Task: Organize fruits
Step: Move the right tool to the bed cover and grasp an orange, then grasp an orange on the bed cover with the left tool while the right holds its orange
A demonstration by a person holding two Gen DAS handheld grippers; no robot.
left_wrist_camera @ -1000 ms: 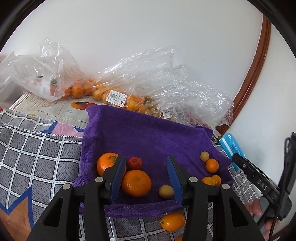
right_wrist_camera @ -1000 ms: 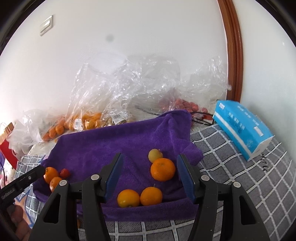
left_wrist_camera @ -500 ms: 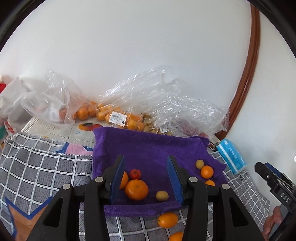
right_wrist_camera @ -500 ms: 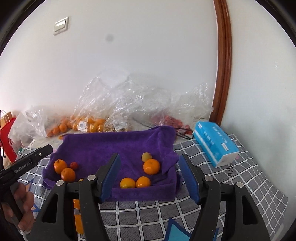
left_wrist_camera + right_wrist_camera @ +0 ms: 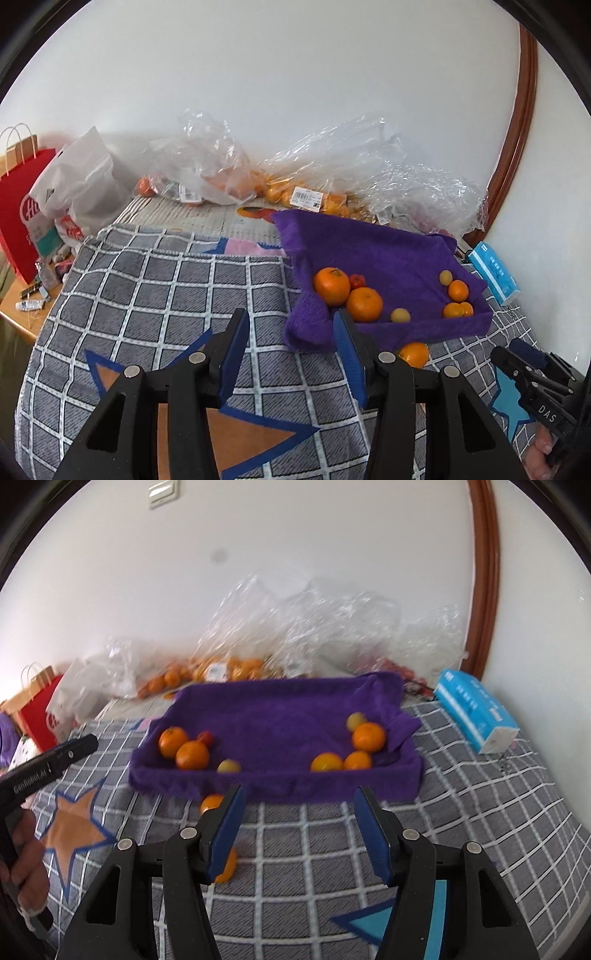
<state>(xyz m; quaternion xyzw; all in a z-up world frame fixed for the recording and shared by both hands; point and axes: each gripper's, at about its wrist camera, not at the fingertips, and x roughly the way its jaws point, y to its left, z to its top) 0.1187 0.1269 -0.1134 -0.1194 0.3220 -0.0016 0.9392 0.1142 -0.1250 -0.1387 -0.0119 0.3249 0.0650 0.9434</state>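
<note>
left gripper (image 5: pixel 290 349): hangs over the checked blanket (image 5: pixel 155 288) just off the near-left corner of the purple towel tray (image 5: pixel 388 254). Fingers (image 5: pixel 234 349) are partway open with nothing between them, just blanket underneath.
right gripper (image 5: pixel 299 829): sits in front of the tray's near edge, fingers (image 5: pixel 371 830) apart and closing at this moment, nothing in between. The left finger's pad overlaps an orange on the blanket in the view, but whether they touch, can't tell.
left group in tray: two big oranges (image 5: pixel 184 747) touching each other near the tray's left end, a little red fruit (image 5: pixel 205 737) tucked right behind them, and a small yellow fruit (image 5: pixel 229 766) by the near edge.
right group in tray: one bigger orange (image 5: pixel 368 737), a pale yellow fruit (image 5: pixel 355 720) just behind it, and two small oranges (image 5: pixel 341 761) side by side at the near edge.
loose fruit: one orange (image 5: pixel 211 802) on the blanket just outside the tray's near edge, another (image 5: pixel 226 866) closer in, mostly hidden behind the right gripper's finger.
back of the bed: clear plastic bags (image 5: pixel 332 177) with more oranges inside, piled along the wall.
right side: blue tissue pack (image 5: pixel 474 709) lying on the blanket past the tray's right end.
far left: red paper bag (image 5: pixel 18 206) standing off the blanket's edge.
</note>
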